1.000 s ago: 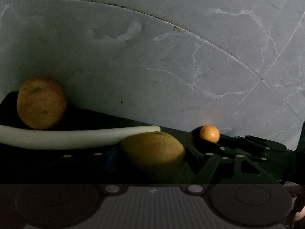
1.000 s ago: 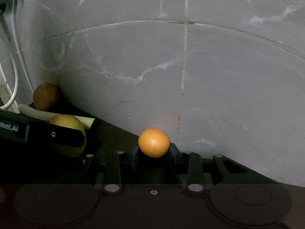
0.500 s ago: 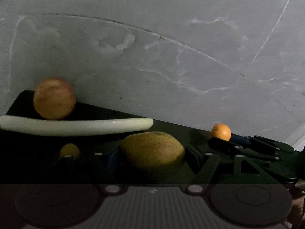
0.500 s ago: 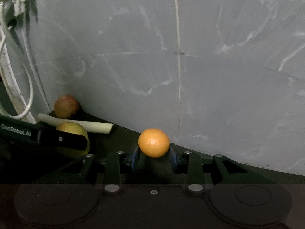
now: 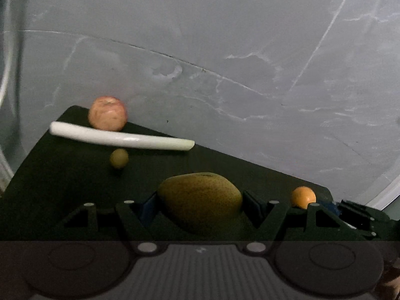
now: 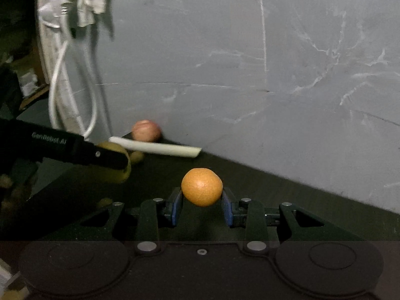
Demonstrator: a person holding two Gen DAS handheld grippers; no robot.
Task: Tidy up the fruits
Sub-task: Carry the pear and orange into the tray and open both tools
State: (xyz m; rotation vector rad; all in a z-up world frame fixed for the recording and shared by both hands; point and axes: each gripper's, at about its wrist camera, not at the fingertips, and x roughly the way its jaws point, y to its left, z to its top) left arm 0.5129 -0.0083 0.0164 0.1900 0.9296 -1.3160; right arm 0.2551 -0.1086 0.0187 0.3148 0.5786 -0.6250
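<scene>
Currently, both wrist views show a dark counter (image 5: 75, 187) set against a grey marbled wall (image 5: 250, 50). In the left wrist view, the left tool (image 5: 200, 207) sits at lower centre of the frame, its two fingers pressed against the sides of a large greenish-yellow pear (image 5: 200, 200), which it grips. Toward the upper left of that frame, a reddish apple (image 5: 107, 112) rests at the counter's far edge against the wall, with a long white stalk (image 5: 120, 138), like a leek, lying just in front of it and touching it. A small yellow-green round fruit (image 5: 119, 158) sits just in front of the stalk. At the right of the frame, a small orange (image 5: 303, 197) shows held in the other tool. In the right wrist view, the right tool (image 6: 202, 203) at lower centre is closed on that small orange (image 6: 202, 187), its blue pads (image 6: 177, 206) pressing either side. At the left of this frame the left tool's dark finger crosses in front of the pear (image 6: 117, 165). Beyond it lie the stalk (image 6: 155, 147) and apple (image 6: 146, 130). White cables (image 6: 72, 95) hang in the upper left.
</scene>
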